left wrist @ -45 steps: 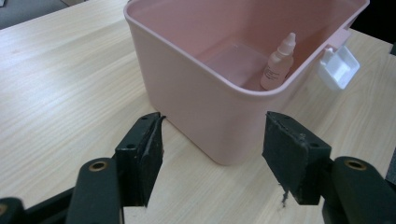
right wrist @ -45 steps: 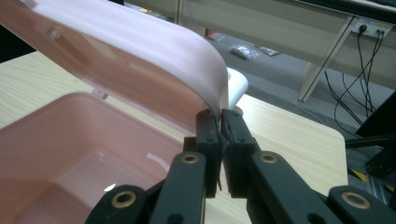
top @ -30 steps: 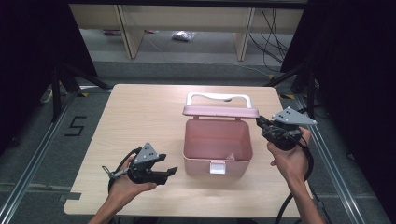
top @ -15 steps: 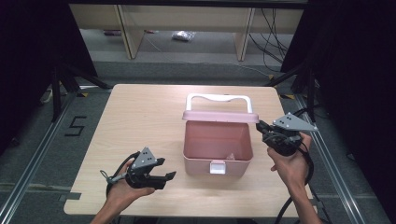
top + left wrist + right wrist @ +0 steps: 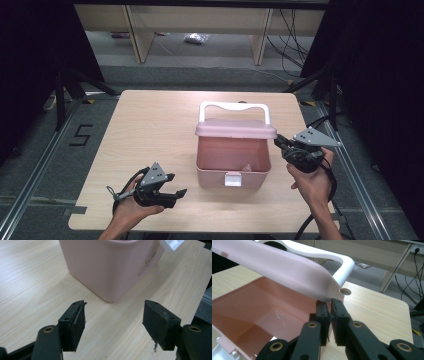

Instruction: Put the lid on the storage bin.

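1. While the pink box (image 5: 233,162) sits near the middle of the table (image 5: 150,135), its lid (image 5: 235,129) stands raised, hinged at the far side with the white handle (image 5: 234,107) above, so I judge the work is opening or shutting it.
2. I keep the right gripper (image 5: 280,142) at the lid's right corner, jaws closed nearly together just under the lid's edge (image 5: 322,293) (whether they pinch the box wall, I cannot tell), apparently to prop the lid.
3. I hold the left gripper (image 5: 175,186) low near the table's front edge, apart from the box, with its jaws wide and nothing between them; they have just been opening a little further.
4. From the left gripper view, the box's near corner (image 5: 110,272) lies ahead, so that hand looks ready to steady it.
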The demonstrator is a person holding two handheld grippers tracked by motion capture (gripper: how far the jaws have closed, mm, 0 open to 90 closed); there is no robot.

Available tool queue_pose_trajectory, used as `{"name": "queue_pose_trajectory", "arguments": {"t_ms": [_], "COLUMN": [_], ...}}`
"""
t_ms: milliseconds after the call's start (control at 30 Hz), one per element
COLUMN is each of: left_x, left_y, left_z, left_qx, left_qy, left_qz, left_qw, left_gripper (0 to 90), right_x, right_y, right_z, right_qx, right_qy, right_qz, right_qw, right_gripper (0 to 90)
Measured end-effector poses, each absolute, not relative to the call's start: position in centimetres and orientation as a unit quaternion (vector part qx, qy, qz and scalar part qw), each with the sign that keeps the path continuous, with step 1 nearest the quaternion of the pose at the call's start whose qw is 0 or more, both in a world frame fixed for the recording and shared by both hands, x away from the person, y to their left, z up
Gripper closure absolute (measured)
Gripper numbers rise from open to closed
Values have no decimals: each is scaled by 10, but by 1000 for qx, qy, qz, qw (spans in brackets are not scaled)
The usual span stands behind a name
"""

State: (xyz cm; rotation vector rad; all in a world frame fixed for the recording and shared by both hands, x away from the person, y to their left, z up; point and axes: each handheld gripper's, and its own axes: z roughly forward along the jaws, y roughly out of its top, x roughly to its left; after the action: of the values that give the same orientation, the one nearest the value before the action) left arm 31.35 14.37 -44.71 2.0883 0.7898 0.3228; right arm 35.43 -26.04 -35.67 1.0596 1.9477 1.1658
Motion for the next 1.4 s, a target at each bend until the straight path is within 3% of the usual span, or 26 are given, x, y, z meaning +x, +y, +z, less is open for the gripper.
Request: {"name": "queue_pose_trajectory", "arguments": {"t_ms": [1400], "left_x": [303], "left_y": [152], "left_z": [-463], "left_qx": [841], "left_qy": [325], "left_qz": [119], "left_qw": [416], "left_gripper": [327], "right_x": [347], "right_y": [-262], "right_z": [-385], "right_qx": [410], "right_qy": [754], "right_qz": [437], "right_qw": [270], "right_gripper": [875]}}
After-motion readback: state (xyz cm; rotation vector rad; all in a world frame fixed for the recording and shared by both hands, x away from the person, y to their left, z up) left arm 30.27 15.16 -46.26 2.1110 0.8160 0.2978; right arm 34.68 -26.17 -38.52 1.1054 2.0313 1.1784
